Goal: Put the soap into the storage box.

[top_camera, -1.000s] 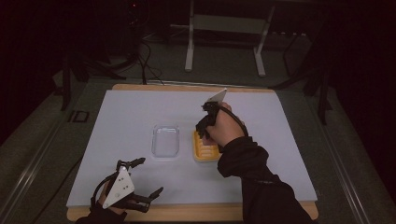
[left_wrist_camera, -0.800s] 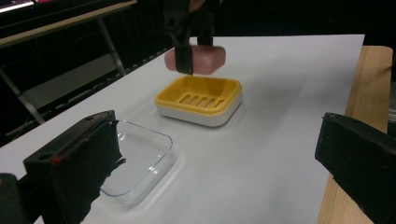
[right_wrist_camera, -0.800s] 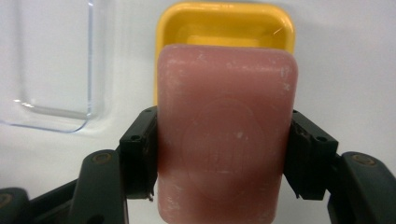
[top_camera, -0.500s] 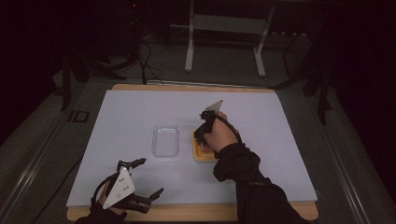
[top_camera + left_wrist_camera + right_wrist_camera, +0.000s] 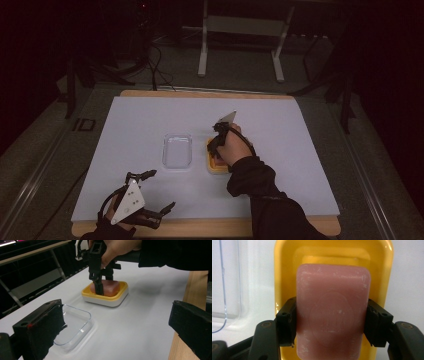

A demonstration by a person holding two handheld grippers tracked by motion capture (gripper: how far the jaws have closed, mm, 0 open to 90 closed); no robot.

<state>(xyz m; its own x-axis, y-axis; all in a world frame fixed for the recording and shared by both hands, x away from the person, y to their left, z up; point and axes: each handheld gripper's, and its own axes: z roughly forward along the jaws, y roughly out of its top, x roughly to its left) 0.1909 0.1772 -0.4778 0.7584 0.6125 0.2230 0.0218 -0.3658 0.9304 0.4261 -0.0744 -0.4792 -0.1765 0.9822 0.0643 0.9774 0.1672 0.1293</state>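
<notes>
sleeve [image 5: 260,195]: black, long | tools: black jaws, round screw holes | left tool [image 5: 150,197]: grey triangular plate

i've got the table [image 5: 310,150] in front of me, and near its middle sit two things side by side: the lid [image 5: 177,151] on the left, the dish [image 5: 216,165] just beside it on the right, a small gap between them. the soap bar [image 5: 332,310] lies in the dish. my right gripper [image 5: 218,141] is over the dish, reaching down into it, one jaw on each long side of the soap bar. my left gripper [image 5: 150,192] is well apart from all that, near the front edge at the left, before the lid. behind the table, on the floor, stands a frame [image 5: 240,40].
</notes>
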